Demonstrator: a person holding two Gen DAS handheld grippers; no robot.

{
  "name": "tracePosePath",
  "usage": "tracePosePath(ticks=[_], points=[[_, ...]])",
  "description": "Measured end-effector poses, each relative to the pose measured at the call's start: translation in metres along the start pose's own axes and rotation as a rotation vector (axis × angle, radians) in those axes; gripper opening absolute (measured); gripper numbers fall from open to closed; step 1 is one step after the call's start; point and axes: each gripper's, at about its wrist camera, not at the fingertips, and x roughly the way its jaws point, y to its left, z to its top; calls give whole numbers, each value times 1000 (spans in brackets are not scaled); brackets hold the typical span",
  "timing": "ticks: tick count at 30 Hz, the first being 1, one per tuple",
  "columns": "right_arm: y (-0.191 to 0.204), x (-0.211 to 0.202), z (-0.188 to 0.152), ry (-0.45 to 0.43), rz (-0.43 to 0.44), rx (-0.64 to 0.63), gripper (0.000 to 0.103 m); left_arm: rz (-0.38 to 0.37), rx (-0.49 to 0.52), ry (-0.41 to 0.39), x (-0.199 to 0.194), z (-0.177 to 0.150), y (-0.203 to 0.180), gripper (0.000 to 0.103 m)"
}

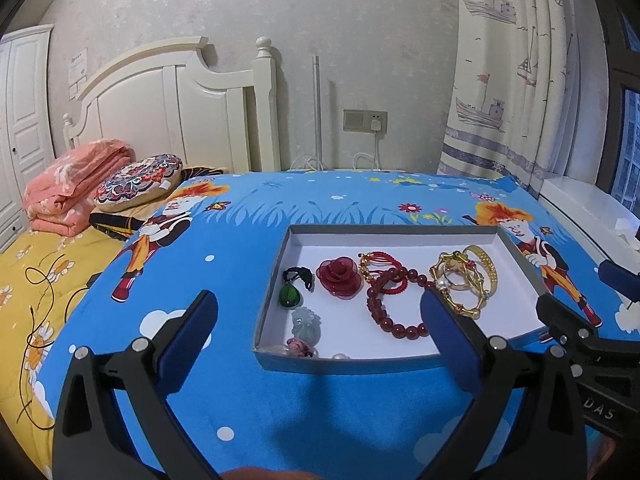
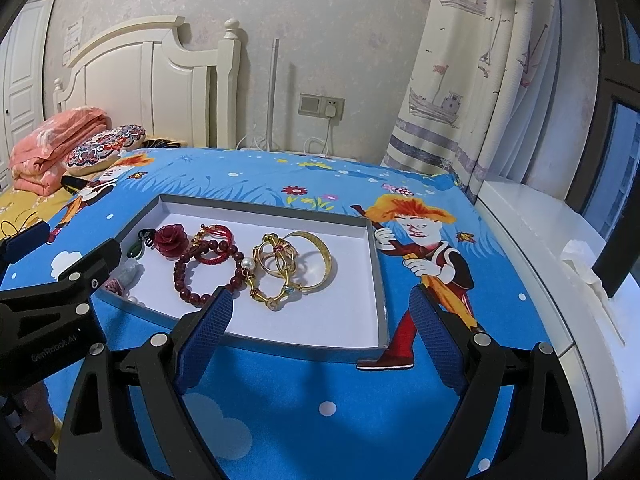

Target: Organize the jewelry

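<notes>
While jewelry lies in the tray (image 1: 276, 256), both grippers (left (image 1: 318, 316), right (image 2: 320, 312)) wide open, empty.

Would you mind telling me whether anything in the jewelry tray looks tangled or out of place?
Yes: in the shallow grey tray with white lining, the red beaded bracelet lies overlapping the red cord bracelet, and the gold link bracelet is piled over the gold bangle. Nothing looks spilled or broken.

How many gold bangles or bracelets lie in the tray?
3, clustered at the tray's right: a wide gold bangle, a thin plain ring bangle overlapping it, and a gold link bracelet on their left. Overlap may hide another.
</notes>
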Motion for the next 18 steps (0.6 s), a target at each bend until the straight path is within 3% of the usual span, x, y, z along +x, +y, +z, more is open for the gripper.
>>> tracePosePath(ticks=[14, 18], points=[[0, 3, -4, 12, -1, -1, 84, -9, -9, 35, 9, -3, 8, 98], [-11, 5, -5, 21, -14, 12, 84, 21, 38, 49, 18, 7, 32, 98]])
